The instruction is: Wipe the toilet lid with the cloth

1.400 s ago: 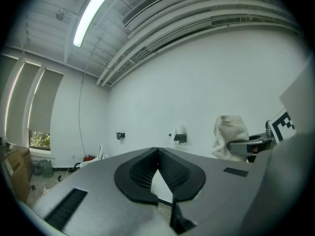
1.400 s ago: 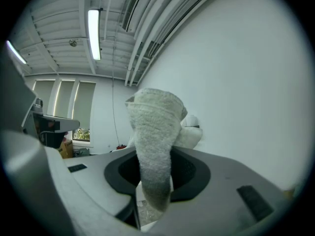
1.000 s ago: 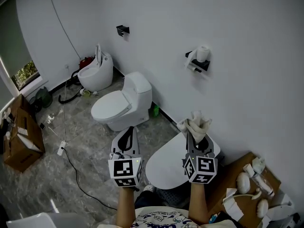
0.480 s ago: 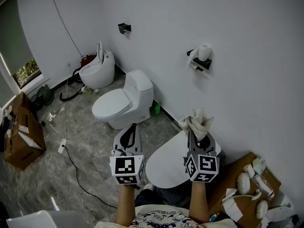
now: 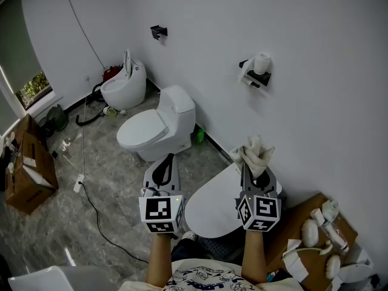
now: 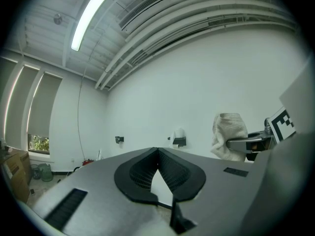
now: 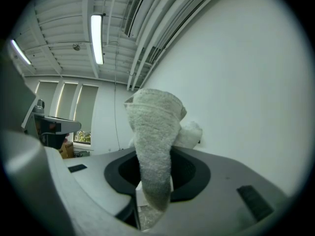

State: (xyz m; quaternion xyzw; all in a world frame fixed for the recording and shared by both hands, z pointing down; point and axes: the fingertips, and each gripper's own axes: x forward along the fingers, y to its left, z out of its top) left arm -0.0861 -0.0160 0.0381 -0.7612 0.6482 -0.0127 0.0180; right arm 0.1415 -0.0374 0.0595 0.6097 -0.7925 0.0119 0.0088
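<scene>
Right gripper (image 5: 254,176), lower centre of head view: your jaws are clamped on cloth (image 5: 253,152), which bunches upright above tips, likely carried ready for wiping. Cloth is white, terry-textured, thickly folded. Toilet lid (image 5: 209,210), beneath your grippers near bottom edge, is white, smooth, oval and lowered. Left gripper (image 5: 162,173): your jaws are pressed together and empty, held alongside, apparently idle.
</scene>
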